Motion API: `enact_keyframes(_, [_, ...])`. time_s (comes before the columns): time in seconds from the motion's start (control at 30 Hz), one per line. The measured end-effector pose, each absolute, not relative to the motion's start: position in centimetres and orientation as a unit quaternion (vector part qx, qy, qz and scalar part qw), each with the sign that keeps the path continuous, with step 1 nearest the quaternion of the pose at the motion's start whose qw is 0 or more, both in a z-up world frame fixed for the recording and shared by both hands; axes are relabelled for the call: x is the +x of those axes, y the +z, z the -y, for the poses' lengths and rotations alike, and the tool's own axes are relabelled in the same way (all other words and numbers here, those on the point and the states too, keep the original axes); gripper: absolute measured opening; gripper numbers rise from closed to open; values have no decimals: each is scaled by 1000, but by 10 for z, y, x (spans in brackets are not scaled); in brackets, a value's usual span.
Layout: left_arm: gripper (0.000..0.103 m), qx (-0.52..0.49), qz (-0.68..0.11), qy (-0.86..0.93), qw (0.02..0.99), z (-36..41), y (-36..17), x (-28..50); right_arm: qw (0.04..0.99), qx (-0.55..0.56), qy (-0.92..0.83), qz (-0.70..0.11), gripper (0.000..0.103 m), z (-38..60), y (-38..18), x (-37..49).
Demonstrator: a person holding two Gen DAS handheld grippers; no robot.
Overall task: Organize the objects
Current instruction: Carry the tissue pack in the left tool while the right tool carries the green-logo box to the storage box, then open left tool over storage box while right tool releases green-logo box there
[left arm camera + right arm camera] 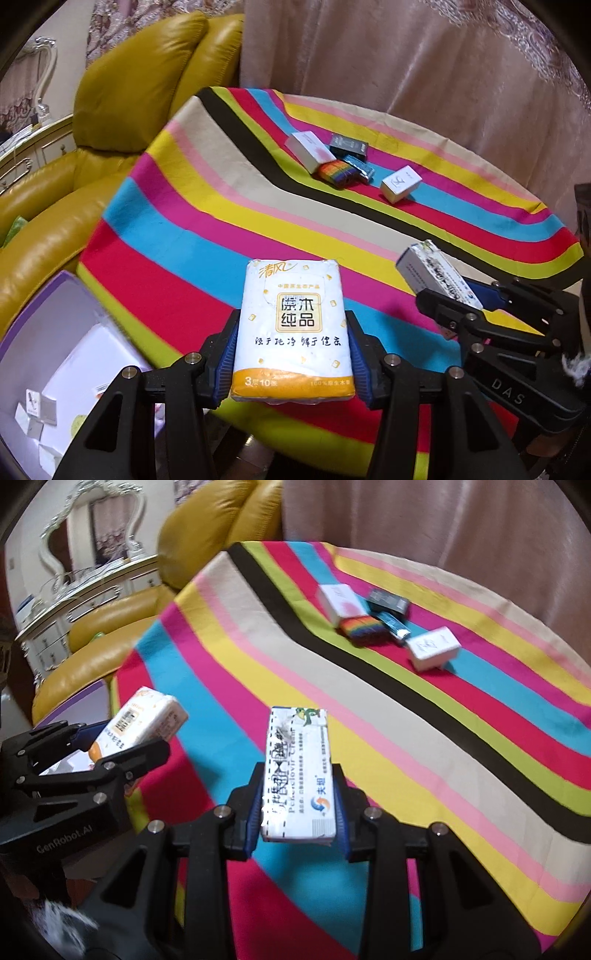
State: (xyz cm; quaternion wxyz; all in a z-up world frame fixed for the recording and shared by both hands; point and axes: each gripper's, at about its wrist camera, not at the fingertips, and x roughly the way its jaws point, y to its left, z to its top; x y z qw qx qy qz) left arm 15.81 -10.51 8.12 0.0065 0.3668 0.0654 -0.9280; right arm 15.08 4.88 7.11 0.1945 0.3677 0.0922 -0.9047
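- Gripping a white-and-orange tissue pack (293, 328), the left gripper (293, 354) has its jaws clamped on the pack's two sides, above the near edge of the striped tablecloth (207, 206).
- The right gripper (299, 808) has its jaws pressed on a white medicine carton (299, 771), held lengthwise above the cloth.
- Near left, beside the table, sits an open purple box (48, 306) holding white cartons.
- Far right on the cloth lie two white boxes (434, 648), a rainbow-striped item (364, 627) and dark packets (388, 602), clustered close together.
- A yellow leather armchair (122, 110) stands far left.
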Motion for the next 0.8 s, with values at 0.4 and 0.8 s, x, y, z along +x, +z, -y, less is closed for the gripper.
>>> enact_keyframes(0.4, [53,341,-114,-931,67,184,92,213,273,348,-883,-156,37,30,83,183])
enact_keyframes(0.8, [53,333,-174,-911,168,271,80,285,350,320,-848,-235,37,116,87,215])
